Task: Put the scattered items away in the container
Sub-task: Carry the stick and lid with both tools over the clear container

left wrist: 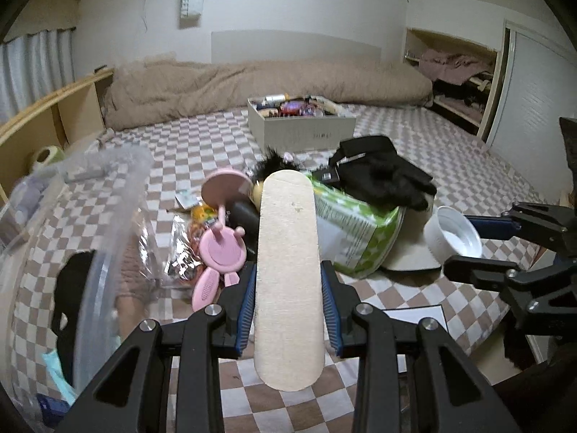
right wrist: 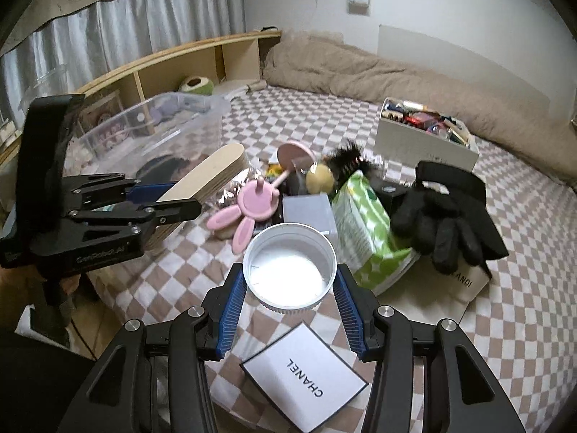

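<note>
In the lower middle of the left wrist view, our left gripper (left wrist: 288, 306) pinches a stack of flat wooden sticks (left wrist: 288, 274) across its width, the blue pads pressed to both long edges. In the lower middle of the right wrist view, our right gripper (right wrist: 290, 299) clasps a white lid (right wrist: 290, 267) by its ribbed rim, hollow side facing us.

Just below the lid in that view a white Chanel card (right wrist: 304, 364) lies on the checked blanket (right wrist: 505, 324). Past the fingers, in the middle of the frame, the rest is heaped together: a pink rabbit stand (right wrist: 258, 198), a green-and-white packet (right wrist: 364, 231) and black gloves (right wrist: 443, 213) draped on a white box.

The clear plastic bin (right wrist: 158, 133) sits at the left middle of the right view, beside the sticks; in the left view its wall (left wrist: 93, 270) fills the lower left, blurred, so we cannot tell how far the rim is from the stick tips.

We judge the step in hand is carrying both pieces to the bin. To do it well, we should swing the sticks left with the grip firm so the stack does not fan apart, clear the rim before lowering, and let go low inside. The lid should follow, kept level.

Farther up, a white box of small bottles (right wrist: 425, 133) stands before the beige duvet (right wrist: 396, 72).
</note>
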